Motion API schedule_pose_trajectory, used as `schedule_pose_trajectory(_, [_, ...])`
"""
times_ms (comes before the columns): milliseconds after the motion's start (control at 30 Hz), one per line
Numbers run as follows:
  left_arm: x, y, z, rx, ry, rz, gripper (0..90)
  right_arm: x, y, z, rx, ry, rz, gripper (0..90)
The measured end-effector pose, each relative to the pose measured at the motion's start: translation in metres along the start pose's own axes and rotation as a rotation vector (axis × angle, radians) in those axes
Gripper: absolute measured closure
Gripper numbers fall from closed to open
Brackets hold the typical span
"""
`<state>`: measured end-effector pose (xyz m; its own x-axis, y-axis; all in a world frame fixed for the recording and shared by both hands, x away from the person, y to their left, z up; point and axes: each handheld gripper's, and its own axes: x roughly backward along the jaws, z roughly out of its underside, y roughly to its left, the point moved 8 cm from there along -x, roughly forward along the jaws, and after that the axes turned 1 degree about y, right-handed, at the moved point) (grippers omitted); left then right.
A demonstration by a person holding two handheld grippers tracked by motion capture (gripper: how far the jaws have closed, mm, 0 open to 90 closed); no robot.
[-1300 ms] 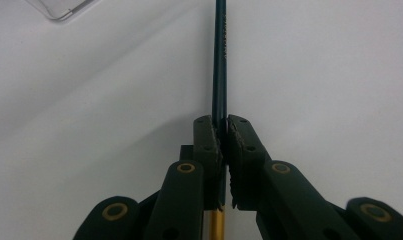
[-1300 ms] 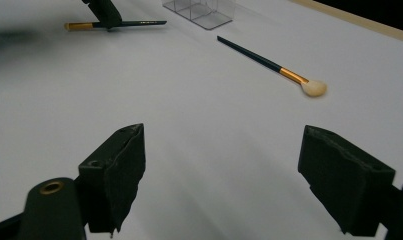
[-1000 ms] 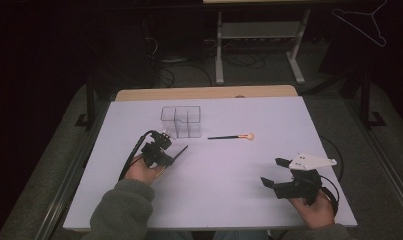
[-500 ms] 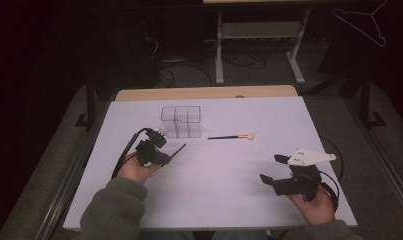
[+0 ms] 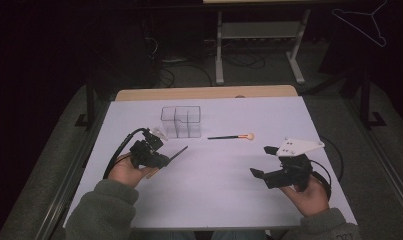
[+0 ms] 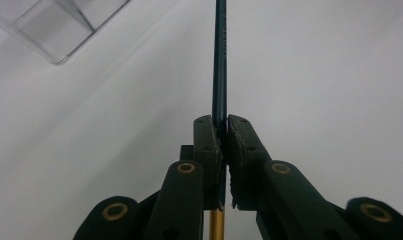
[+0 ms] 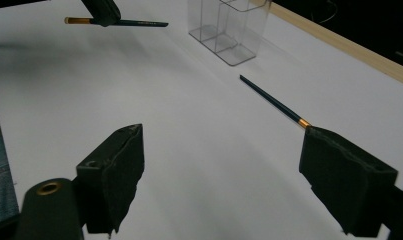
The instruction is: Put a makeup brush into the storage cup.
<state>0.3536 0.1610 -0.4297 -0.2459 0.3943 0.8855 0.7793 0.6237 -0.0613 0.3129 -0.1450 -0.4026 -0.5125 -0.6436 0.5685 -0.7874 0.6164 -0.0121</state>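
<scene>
Obstacles: clear organizer (image 5: 181,121) at table's far centre, loose brush (image 5: 231,136) just to its right. Near half of table (image 5: 214,195) betw. hands open.

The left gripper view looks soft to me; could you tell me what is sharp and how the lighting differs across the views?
Left gripper view: left gripper and brush fairly sharp, clear box blurred. High view: table lit, surroundings dark.

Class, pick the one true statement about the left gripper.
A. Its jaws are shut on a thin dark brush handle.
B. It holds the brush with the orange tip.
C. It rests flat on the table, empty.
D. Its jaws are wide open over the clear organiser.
A: in the left gripper view the left gripper pinches the thin dark brush handle, jaws closed against it.
</scene>
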Motion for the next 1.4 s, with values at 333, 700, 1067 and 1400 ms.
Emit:
schedule_pose_trajectory(333, [0.006,-0.020,-0.001,-0.094,-0.027,0.052,83.6,-0.018,0.017,-0.025,0.064,0.076,-0.110,15.2])
schedule_pose_trajectory(700, [0.003,-0.053,-0.002,-0.252,-0.013,0.137,83.6,-0.037,0.041,-0.046,0.199,0.144,-0.240,21.0])
schedule_pose_trajectory(1067, [0.004,-0.079,-0.008,-0.362,0.018,0.171,83.6,-0.052,0.058,-0.051,0.265,0.198,-0.318,25.3])
schedule_pose_trajectory(1400, [0.001,-0.099,-0.018,-0.447,0.021,0.191,83.6,-0.061,0.071,-0.044,0.334,0.242,-0.366,30.7])
